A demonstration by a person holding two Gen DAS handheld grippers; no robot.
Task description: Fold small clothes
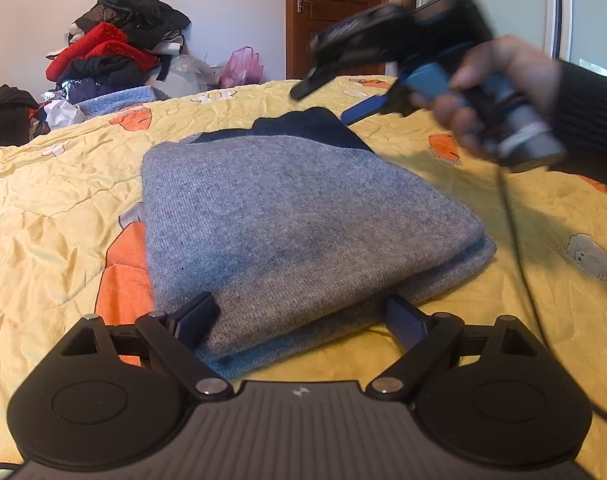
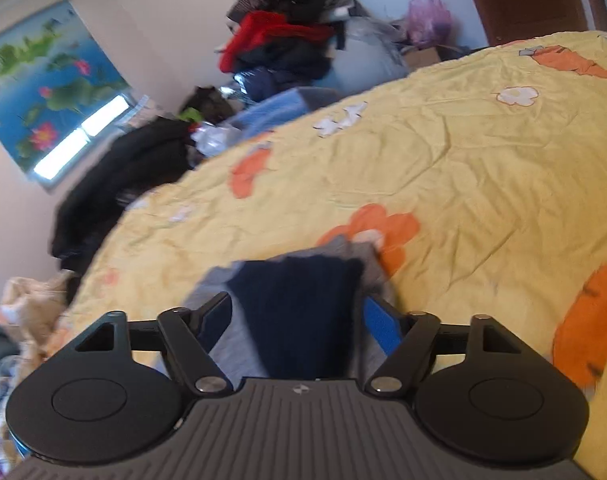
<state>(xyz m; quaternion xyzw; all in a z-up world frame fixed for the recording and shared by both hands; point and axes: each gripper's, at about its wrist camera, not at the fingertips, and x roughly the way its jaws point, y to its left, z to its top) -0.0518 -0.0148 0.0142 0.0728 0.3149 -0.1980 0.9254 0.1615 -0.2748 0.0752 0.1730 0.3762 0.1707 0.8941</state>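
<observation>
A grey knit garment lies folded on the yellow bedspread, with a dark navy part showing at its far end. My left gripper is open, its fingers set either side of the garment's near edge. My right gripper is open and hovers above the far end, held in a hand. In the right wrist view the right gripper is open above the navy part and grey cloth.
A heap of black, red and blue clothes stands beyond the bed's far left edge. A pink bag and a brown door are behind. A black cable hangs from the right gripper over the bedspread.
</observation>
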